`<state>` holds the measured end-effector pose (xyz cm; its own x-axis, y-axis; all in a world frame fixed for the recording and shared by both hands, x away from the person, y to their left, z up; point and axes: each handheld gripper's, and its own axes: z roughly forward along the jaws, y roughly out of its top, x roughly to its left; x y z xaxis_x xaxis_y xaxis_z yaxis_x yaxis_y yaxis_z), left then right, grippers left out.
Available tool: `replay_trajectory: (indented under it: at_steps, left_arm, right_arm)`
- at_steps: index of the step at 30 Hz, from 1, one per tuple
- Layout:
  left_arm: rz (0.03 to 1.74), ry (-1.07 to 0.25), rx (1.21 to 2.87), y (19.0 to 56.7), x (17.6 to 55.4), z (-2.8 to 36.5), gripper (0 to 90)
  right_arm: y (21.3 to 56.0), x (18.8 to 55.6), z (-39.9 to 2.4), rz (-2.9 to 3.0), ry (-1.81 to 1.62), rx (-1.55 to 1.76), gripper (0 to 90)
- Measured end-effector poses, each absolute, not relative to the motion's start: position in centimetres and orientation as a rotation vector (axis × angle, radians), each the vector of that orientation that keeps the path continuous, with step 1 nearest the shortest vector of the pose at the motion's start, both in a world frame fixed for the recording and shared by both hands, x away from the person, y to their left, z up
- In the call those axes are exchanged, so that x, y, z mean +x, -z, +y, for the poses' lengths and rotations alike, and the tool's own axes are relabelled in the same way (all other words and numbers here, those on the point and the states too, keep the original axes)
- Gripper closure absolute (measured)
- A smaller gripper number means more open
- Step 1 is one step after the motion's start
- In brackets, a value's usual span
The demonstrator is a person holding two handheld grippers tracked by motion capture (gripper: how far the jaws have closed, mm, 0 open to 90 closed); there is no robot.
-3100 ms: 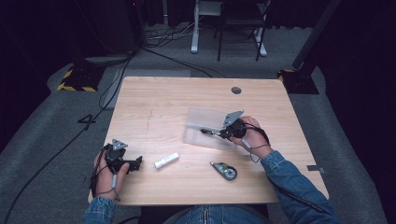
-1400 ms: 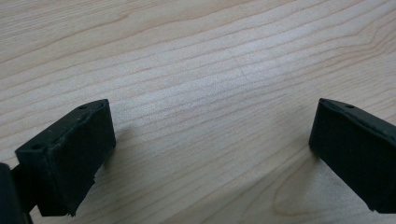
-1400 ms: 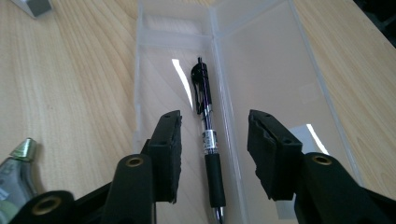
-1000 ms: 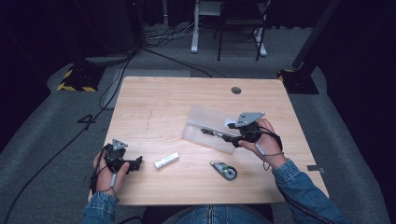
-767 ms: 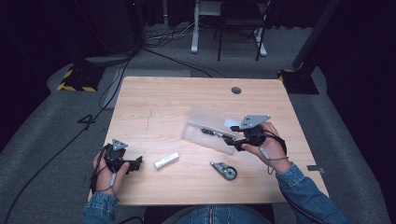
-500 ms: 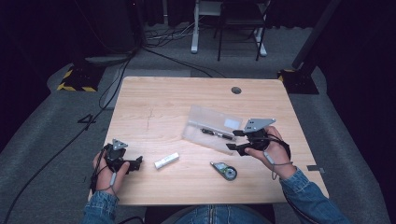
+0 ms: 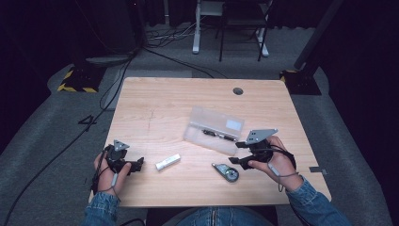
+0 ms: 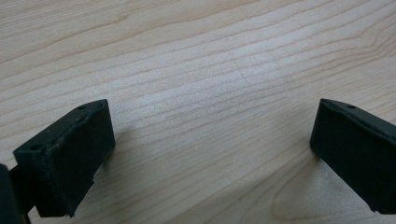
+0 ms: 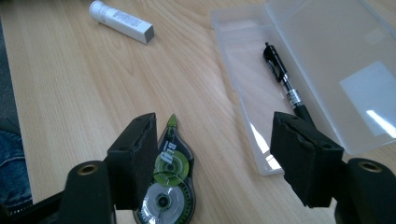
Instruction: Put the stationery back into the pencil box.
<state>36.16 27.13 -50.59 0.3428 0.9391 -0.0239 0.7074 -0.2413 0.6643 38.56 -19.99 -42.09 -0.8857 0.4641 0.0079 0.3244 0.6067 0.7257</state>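
Note:
An open clear plastic case lies right of the table's middle with a black pen inside it. My right gripper hovers just off the case's near right corner. It is open, its jaws have just been opening, and nothing is between them. In the right gripper view its jaws straddle bare wood between a green correction-tape dispenser and the case, with the pen beyond. My left gripper rests open at the near left; in its own view the open jaws frame bare wood.
A white tube lies between the two hands; it is also seen at the far left of the right gripper view. The tape dispenser sits near the front edge. The wooden table has a cable hole at the back.
My right gripper has drawn back from the case toward the right and the near edge, its jaws wider apart. The pen stays in the case. The left hand has not moved.

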Motion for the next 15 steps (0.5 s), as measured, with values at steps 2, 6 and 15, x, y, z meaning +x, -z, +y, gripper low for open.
replay_trajectory:
  at_steps: [2,6,15]
  left_arm:
    - [1.432,-0.517,2.03,50.6,36.2,27.1,0.1]
    - [1.43,-0.517,2.031,50.6,36.2,27.1,0.1]
    - [1.43,-0.517,2.032,50.6,36.2,27.1,0.1]
  right_arm:
    - [42.4,38.4,-20.0,2.663,-1.127,0.661,31.2]
    - [43.1,38.1,-19.9,2.688,-1.102,0.667,31.0]
    - [44.6,37.2,-19.6,2.746,-1.051,0.665,29.0]
